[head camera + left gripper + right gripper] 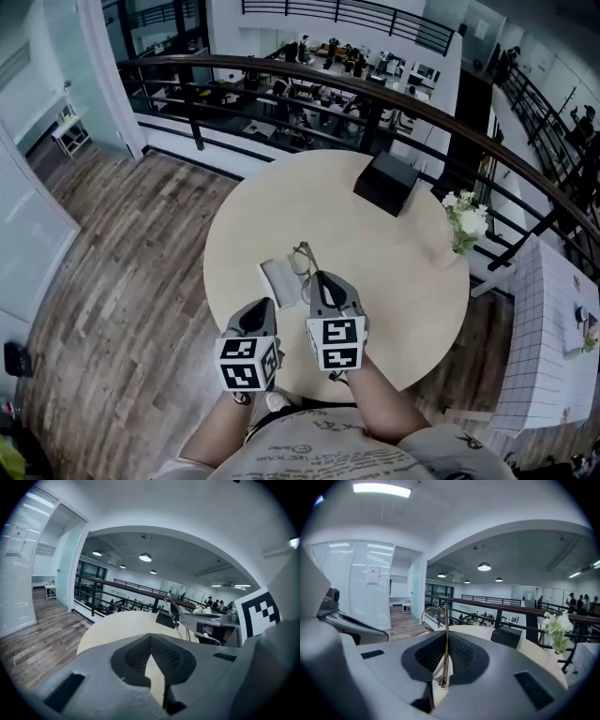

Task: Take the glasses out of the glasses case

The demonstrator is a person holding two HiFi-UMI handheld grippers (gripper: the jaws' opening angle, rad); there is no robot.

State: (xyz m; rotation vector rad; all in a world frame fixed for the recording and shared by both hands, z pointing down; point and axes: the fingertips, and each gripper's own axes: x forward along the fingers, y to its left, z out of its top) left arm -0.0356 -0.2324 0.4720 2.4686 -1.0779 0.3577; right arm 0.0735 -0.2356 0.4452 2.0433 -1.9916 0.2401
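Right claw (445, 657) is clamped on the glasses (446, 634). Its pads pinch a thin metal temple arm, and one round lens rim sticks out past the tips, up and left. The glasses are out of the case, held over the bench (281, 202).

Left claw (150, 640) has its pads together at the tips with nothing between them; only bare bench shows through the slit below.

The glasses case (279, 279) lies flat on the bench, just ahead of the left claw and just left of the right claw's tips. It is pale grey. Can't tell whether the glasses touch it.

The two claws sit side by side, close together, at the near edge of the bench. From the left gripper view the right claw shows just to the right, glasses sticking up from it.

A black box (386, 181) is well ahead and right of the right claw, on the far side of the bench. White flowers (467, 223) are at the bench's right edge, far right of both claws. A dark railing (281, 80) runs beyond the bench, and the floor (122, 281) around it is wood plank.
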